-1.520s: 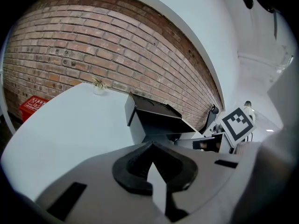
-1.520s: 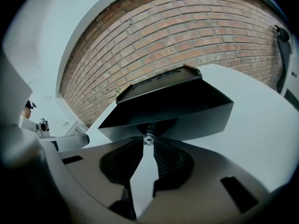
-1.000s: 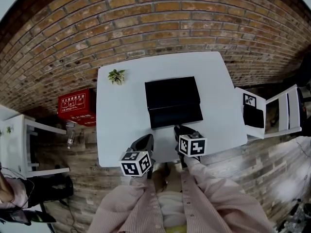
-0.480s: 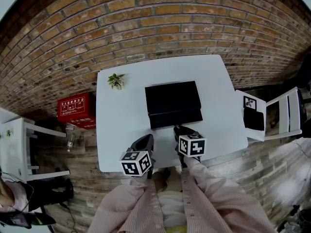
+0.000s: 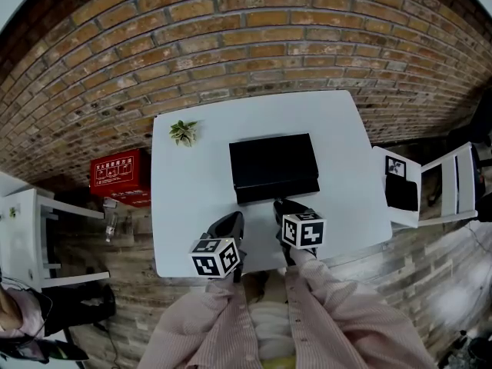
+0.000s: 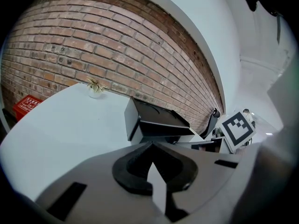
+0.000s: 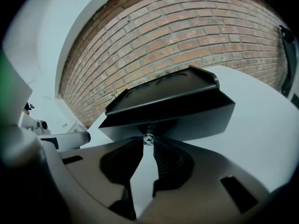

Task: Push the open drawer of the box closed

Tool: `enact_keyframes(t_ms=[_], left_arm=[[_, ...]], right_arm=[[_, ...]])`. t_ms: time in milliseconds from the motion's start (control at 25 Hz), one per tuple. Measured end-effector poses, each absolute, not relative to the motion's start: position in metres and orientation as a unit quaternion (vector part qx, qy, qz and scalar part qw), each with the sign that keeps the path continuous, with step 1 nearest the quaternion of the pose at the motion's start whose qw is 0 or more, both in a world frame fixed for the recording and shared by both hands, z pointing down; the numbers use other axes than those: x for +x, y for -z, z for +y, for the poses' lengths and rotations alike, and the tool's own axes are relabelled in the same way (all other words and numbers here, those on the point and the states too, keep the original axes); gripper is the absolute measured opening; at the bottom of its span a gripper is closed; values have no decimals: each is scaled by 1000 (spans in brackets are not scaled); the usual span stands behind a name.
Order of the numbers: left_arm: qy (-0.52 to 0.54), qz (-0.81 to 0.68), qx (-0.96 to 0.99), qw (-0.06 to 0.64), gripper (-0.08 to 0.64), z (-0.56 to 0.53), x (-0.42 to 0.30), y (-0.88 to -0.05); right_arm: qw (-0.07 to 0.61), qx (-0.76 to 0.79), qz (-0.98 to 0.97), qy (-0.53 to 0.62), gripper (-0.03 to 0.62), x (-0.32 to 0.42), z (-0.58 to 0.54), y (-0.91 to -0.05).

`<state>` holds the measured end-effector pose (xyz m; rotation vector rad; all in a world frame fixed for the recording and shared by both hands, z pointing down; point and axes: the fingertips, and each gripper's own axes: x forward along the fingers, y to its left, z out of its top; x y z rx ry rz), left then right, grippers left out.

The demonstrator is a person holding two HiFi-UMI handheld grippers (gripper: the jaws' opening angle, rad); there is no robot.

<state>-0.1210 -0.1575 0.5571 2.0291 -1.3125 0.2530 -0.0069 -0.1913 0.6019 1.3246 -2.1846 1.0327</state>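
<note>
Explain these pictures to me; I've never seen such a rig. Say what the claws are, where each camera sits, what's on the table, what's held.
A person holds two hand tools, each ending in a two-fingered claw. One camera sits on the person's head, looking down; one rides on each tool. On the white table stand a black box with its drawer slightly open and a plant. The left claw is shut and empty. The right claw grips the drawer's knob.
</note>
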Motion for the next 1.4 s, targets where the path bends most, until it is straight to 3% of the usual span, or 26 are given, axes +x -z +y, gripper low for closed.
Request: enact_keyframes(t_ms=[1400], left_arm=[[-93, -520, 775, 347, -5, -190, -129, -557]], right_arm=[[181, 465, -785, -368, 72, -11, -229, -601]])
